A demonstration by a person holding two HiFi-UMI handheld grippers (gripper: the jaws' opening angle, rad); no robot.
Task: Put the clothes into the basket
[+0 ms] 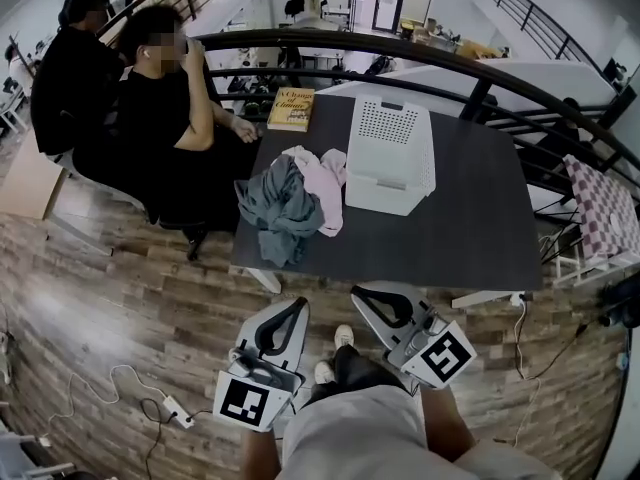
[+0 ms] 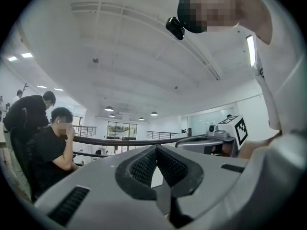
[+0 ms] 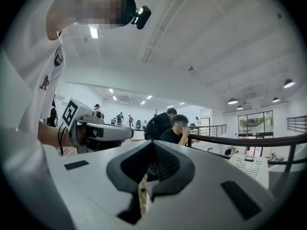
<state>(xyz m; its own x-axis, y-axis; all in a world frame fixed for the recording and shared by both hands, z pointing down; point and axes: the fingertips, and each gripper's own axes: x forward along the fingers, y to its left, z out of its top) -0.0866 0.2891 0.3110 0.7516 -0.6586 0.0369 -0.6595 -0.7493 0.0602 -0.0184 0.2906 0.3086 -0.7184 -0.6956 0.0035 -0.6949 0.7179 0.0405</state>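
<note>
On the left part of the dark table [image 1: 470, 218] lies a heap of clothes: a grey-teal garment [image 1: 280, 208] with a pink one [image 1: 325, 173] behind it. To their right stands the white perforated basket [image 1: 400, 158], seen again low at the right in the right gripper view [image 3: 249, 169]. Both grippers hang over the wooden floor, short of the table's near edge and apart from the clothes. My left gripper [image 1: 297, 303] [image 2: 156, 148] has its jaws together and holds nothing. My right gripper [image 1: 362, 290] [image 3: 152, 143] is shut and empty too.
A yellow book [image 1: 291, 109] lies at the table's far left corner. A person in black [image 1: 170, 118] sits at the table's left side, another stands behind. A dark railing [image 1: 400, 48] curves behind the table. Cables and a power strip [image 1: 178, 411] lie on the floor.
</note>
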